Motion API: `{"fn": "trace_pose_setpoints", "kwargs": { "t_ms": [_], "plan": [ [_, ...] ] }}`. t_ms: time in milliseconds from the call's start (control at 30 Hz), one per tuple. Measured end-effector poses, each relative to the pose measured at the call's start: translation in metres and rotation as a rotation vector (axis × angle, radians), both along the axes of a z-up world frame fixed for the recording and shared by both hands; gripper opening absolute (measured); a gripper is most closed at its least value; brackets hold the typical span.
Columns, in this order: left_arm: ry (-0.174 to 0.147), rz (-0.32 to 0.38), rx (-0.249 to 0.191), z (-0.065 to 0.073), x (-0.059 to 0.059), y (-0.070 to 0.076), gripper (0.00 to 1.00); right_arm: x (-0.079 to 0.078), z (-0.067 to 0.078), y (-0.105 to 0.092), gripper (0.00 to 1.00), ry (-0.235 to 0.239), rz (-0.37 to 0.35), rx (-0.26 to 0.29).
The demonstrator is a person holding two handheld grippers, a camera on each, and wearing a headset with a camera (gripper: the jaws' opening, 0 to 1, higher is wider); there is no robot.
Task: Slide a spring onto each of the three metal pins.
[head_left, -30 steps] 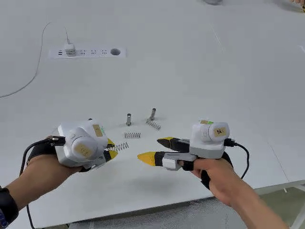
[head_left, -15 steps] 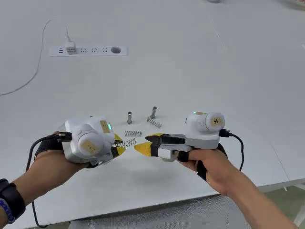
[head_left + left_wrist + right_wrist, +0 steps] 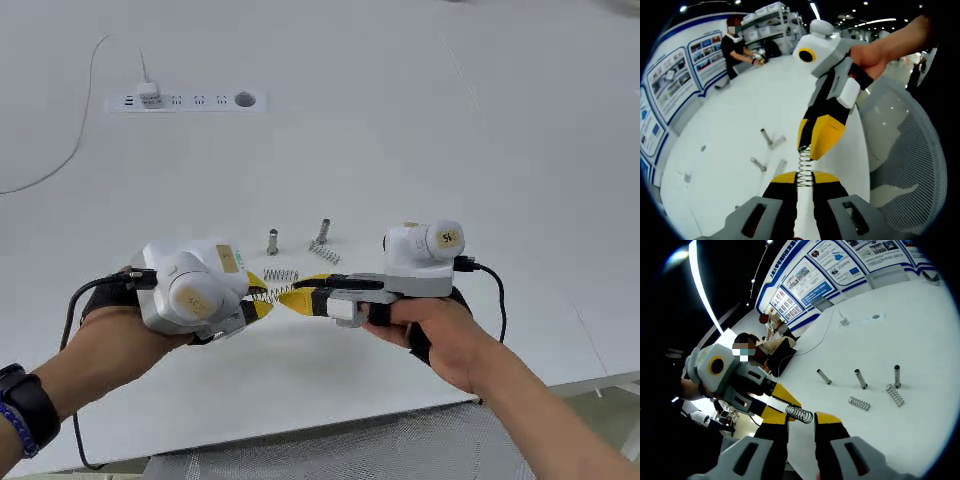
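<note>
A small steel spring [image 3: 266,295] hangs above the table, and my left gripper [image 3: 258,300] is shut on its near end [image 3: 804,167]. My right gripper [image 3: 288,297] meets it tip to tip, its yellow jaws closed to a narrow gap around the spring's far end [image 3: 800,413]. Three metal pins lie or stand on the white table [image 3: 420,140]: a left pin [image 3: 823,376], a middle pin [image 3: 860,378] and a right pin [image 3: 896,375]. Two loose springs lie by them, one [image 3: 281,274] in front of a pin [image 3: 272,241], the other [image 3: 323,254] beside another pin [image 3: 323,231].
A white power strip [image 3: 180,101] with a plug and cable lies at the far left of the table. The table's front edge runs just below both hands. A person [image 3: 737,45] works at the bench's far end.
Both grippers moved inward until their tips met. The right gripper's jaws, wide apart a second ago, have closed around the spring held by the left gripper.
</note>
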State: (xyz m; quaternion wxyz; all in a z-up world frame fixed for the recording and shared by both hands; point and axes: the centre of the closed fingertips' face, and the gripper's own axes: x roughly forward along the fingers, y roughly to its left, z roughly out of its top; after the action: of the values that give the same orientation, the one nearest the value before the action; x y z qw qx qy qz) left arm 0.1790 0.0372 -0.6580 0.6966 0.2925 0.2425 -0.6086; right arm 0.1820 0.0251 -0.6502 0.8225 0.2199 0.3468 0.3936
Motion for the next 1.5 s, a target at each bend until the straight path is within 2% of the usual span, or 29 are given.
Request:
{"fn": "trace_pose_setpoints", "kwargs": {
  "t_ms": [267, 467, 700, 833, 967, 1000, 1133, 1300, 1500],
  "plan": [
    [0.003, -0.009, -0.015, 0.002, -0.001, -0.001, 0.1, 0.001, 0.001, 0.001, 0.16, 0.013, 0.025, 0.008],
    [0.02, -0.009, -0.033, 0.002, -0.002, -0.002, 0.1, 0.0, 0.004, 0.002, 0.15, 0.019, 0.058, 0.007],
    [0.027, -0.011, -0.057, 0.005, -0.001, -0.003, 0.09, -0.002, 0.014, 0.004, 0.12, 0.01, 0.105, 0.009],
    [0.04, -0.007, -0.088, 0.011, -0.001, -0.007, 0.09, -0.001, 0.02, 0.001, 0.12, -0.008, 0.153, -0.035],
    [0.037, -0.009, -0.116, 0.017, 0.001, -0.012, 0.09, 0.0, 0.027, -0.002, 0.12, -0.034, 0.204, -0.092],
    [0.034, -0.007, -0.128, 0.02, 0.002, -0.014, 0.09, 0.002, 0.03, -0.004, 0.12, -0.05, 0.213, -0.115],
    [0.036, 0.005, -0.165, 0.029, 0.009, -0.018, 0.09, 0.006, 0.04, -0.006, 0.12, -0.079, 0.236, -0.15],
    [0.046, 0.016, -0.219, 0.044, 0.018, -0.022, 0.09, 0.011, 0.058, -0.006, 0.12, -0.131, 0.296, -0.213],
    [0.07, 0.033, -0.283, 0.059, 0.023, -0.027, 0.09, 0.018, 0.072, -0.008, 0.12, -0.175, 0.415, -0.3]
  ]
}}
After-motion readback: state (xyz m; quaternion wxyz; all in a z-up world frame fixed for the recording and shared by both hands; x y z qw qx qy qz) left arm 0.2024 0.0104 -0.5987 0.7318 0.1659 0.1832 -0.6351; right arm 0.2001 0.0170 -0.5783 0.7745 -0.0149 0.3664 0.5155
